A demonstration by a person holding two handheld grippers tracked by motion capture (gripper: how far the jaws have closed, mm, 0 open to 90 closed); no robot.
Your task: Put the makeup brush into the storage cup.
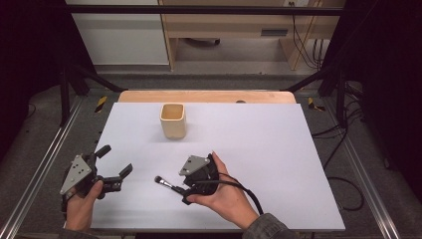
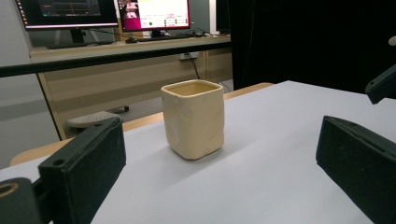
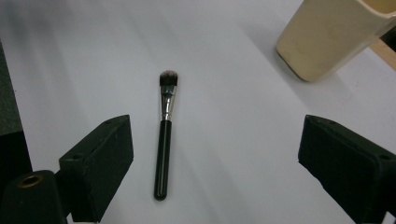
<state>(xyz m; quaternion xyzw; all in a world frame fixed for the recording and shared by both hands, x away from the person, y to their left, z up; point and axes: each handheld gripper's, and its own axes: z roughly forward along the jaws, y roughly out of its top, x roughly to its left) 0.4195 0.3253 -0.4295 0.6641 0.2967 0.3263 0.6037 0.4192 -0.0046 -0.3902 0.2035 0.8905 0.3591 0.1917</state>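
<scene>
High view: the table (image 1: 278, 149), covered by a white sheet, carries a cream, square-sided ceramic cup (image 1: 173, 120) standing upright toward its far middle. The left hand-held gripper (image 1: 112, 167) sits at the near left edge with its jaws spread apart and holding nothing. The right hand-held gripper (image 1: 180, 190) is at the near middle, just beside a black-handled makeup brush with a silver ferrule and dark bristles (image 1: 164, 183), which lies flat on the sheet, well apart from the cup. Left gripper view: the cup (image 2: 193, 117) stands upright between the two wide-set black jaws, farther off on the table; a desk with monitors (image 2: 107, 11) is behind. Right gripper view: the jaws stand wide apart, gripping nothing; the brush (image 3: 165, 135) lies flat between them, nearer the left-hand jaw, bristles pointing away. The cup (image 3: 334, 37) appears at the upper right.
</scene>
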